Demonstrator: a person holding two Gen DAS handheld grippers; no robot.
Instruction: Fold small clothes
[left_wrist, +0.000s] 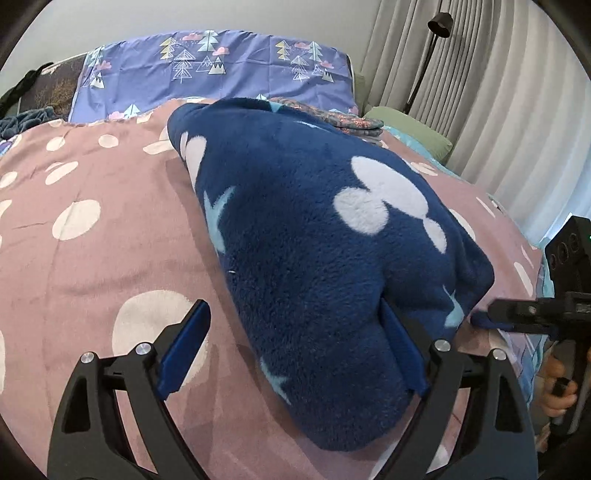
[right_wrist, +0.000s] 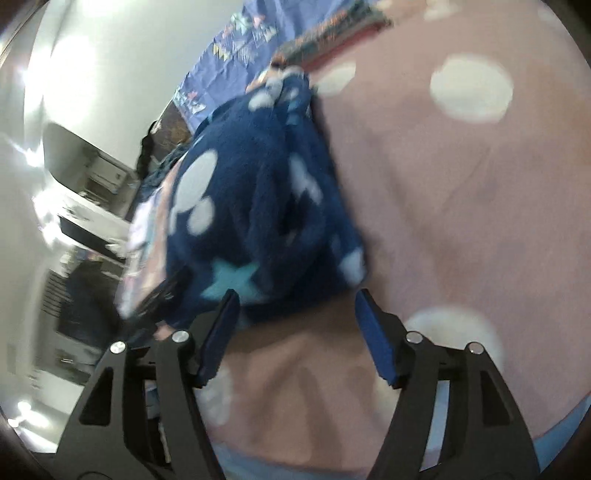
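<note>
- Pink bedspread (left_wrist: 92, 266) with white dots covers the bed, fills most of both views; wrinkled near the front edge in the right wrist view.
- Grey pleated curtain (left_wrist: 498, 122) hangs along the right side of the left wrist view, thin black lamp stand (left_wrist: 424, 70) in front of it.
- Purple pillowcase (left_wrist: 221, 77) with tree and cloud print stands at the head of the bed, behind the bedspread.
- Navy fleece garment (left_wrist: 314, 251), white blobs and light-blue stars, lies folded in a thick bundle on the bedspread, running diagonally from near the pillowcase down toward the camera; same bundle (right_wrist: 258, 206) seen blurred in the right wrist view, just ahead of the fingers.
- Patterned folded cloth (left_wrist: 354, 120) and green cushion (left_wrist: 410, 129) sit behind the garment, near the curtain.
- Left gripper (left_wrist: 295, 328): jaws spread wide; right-side finger buried against the near end of the garment, left-side finger over bare bedspread, not pinching anything.
- Right gripper (right_wrist: 295, 314): jaws apart, garment edge at the fingertips, only bedspread between the pads, no pinch visible. In the left wrist view its tip (left_wrist: 491, 317) sits at the garment's right corner; touching or just beside, cannot tell.
- Person's hand (left_wrist: 557, 387) grips the right gripper's handle at the lower right edge.
</note>
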